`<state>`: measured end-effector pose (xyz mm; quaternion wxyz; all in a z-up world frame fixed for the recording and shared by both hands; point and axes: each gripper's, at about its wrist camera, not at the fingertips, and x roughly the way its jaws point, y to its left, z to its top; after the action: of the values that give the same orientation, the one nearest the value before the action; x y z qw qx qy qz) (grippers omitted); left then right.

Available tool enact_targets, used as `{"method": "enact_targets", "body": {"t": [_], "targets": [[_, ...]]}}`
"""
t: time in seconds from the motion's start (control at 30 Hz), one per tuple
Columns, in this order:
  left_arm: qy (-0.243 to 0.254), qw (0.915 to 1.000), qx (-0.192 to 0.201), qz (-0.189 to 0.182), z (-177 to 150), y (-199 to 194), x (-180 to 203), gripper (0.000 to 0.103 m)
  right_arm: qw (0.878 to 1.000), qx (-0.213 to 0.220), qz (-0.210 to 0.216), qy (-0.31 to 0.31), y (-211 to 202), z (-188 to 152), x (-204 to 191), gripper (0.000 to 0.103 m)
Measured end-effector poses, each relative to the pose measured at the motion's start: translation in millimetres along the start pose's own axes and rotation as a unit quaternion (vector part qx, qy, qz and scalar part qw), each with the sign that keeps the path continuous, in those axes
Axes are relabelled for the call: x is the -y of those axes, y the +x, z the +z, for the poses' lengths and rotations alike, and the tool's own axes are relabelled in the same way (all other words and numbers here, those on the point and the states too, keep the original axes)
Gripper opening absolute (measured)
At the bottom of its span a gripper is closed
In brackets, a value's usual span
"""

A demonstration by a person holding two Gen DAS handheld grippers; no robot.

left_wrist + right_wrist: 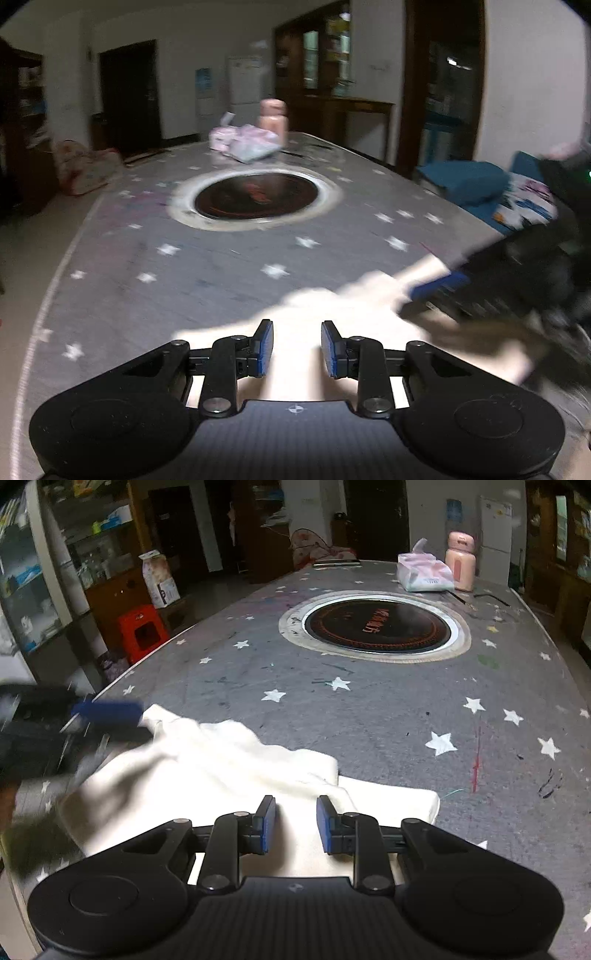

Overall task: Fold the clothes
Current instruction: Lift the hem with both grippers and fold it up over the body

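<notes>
Cream garment (207,771) lies rumpled at the near edge of the star-print table (388,709). Left gripper (297,347) and right gripper (296,821) hover over it, jaws parted, grasping nothing — pinch matching corners, lift together, lay edges flush. Tissue pack (424,574) holds tissues; the pink bottle's (461,559) contents are hidden.

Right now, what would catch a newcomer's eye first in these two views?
The white cloth lying crumpled at the near edge of the star-printed table, with both hand-held grippers open over it: right and left. Next, the round black cooktop set into the table's middle. At the far end stand a tissue pack and a pink bottle.
</notes>
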<state>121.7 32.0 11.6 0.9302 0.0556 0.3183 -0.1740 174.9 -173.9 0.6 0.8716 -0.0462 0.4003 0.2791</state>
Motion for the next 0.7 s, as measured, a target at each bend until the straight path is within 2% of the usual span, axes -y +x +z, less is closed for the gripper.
{"method": "enact_targets", "body": {"t": [0.13, 0.53, 0.7], "targets": [[0.015, 0.9998, -0.010, -0.012, -11.0, 1.3, 14.0, 0.031, 1.000, 0.007, 0.007, 0.000, -4.6, 4.8, -2.2, 0.023], [0.006, 0.9997, -0.009, -0.022, -19.1, 1.8, 14.6, 0.033, 1.000, 0.001, 0.008, 0.005, 17.4, 20.2, -12.7, 0.022], [0.002, 0.9996, -0.007, -0.027, -20.2, 2.4, 14.7, 0.034, 0.999, -0.002, 0.034, -0.030, 14.1, 27.2, -34.1, 0.022]]}}
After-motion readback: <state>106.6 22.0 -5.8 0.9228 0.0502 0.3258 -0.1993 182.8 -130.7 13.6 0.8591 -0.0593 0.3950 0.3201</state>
